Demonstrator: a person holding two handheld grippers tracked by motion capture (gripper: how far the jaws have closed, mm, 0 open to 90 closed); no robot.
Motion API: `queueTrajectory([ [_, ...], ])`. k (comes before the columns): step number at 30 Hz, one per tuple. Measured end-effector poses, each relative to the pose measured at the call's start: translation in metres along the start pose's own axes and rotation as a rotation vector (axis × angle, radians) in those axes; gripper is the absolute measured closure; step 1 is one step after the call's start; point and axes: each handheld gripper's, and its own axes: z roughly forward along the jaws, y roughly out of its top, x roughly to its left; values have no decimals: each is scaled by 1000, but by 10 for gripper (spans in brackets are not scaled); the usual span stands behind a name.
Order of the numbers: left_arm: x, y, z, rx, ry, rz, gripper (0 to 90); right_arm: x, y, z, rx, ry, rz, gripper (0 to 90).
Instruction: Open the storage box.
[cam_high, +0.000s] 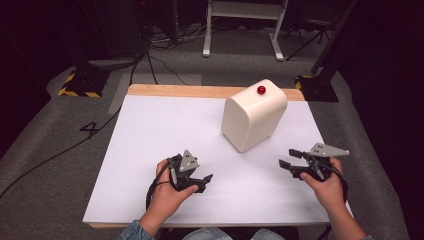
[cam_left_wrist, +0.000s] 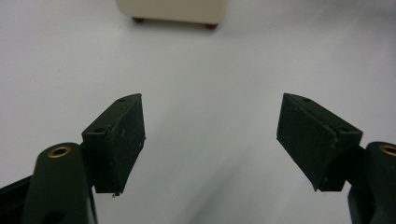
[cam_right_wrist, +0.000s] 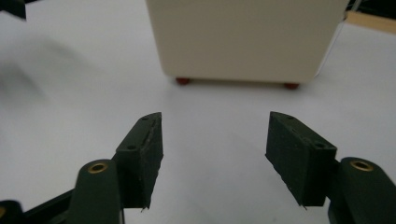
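White table (cam_high: 150, 150): cream box (cam_high: 252, 117) sits ahead, w/ right gripper (cam_high: 290, 159) nearer than left gripper (cam_high: 206, 179); both jaws wide, empty.

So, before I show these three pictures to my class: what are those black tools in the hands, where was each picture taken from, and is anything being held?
A person holds a two-jaw tool in each hand: the left gripper and the right gripper. One picture looks down from above the white table. The other two come from cameras riding on each gripper, looking along its black jaws. A cream box with a red knob on top and small red feet stands on the table. Both grippers are open and hold nothing.
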Motion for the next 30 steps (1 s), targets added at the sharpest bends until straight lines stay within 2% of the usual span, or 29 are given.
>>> queueTrajectory([
  [2,5,-5,3,42,18,-2,235,-7,13,-3,-14,-10,-7,305],
  [3,7,-8,4,42,31,-7,235,-7,13,-3,-14,-10,-7,305],
  [4,9,-11,4,47,39,-17,238,-14,26,-4,-34,-13,-20,274],
  [5,12,-14,4,57,37,-30,238,-14,26,-4,-34,-13,-20,274],
  [7,17,-20,5,84,46,-60,232,-23,42,-5,-59,-17,-35,250],
  [8,19,-23,5,89,61,-53,232,-23,42,-5,-59,-17,-35,250],
  [11,24,-31,4,109,87,-63,232,-33,63,-3,-78,-7,-59,217],
  [14,27,-39,3,131,108,-68,232,-38,73,0,-87,2,-72,193],
  [17,29,-44,0,136,120,-75,232,-44,87,5,-88,1,-100,176],
  [23,30,-54,-5,148,130,-93,233,-55,110,19,-87,16,-111,167],
  [30,30,-61,-11,149,139,-102,233,-62,116,36,-70,22,-119,178],
])
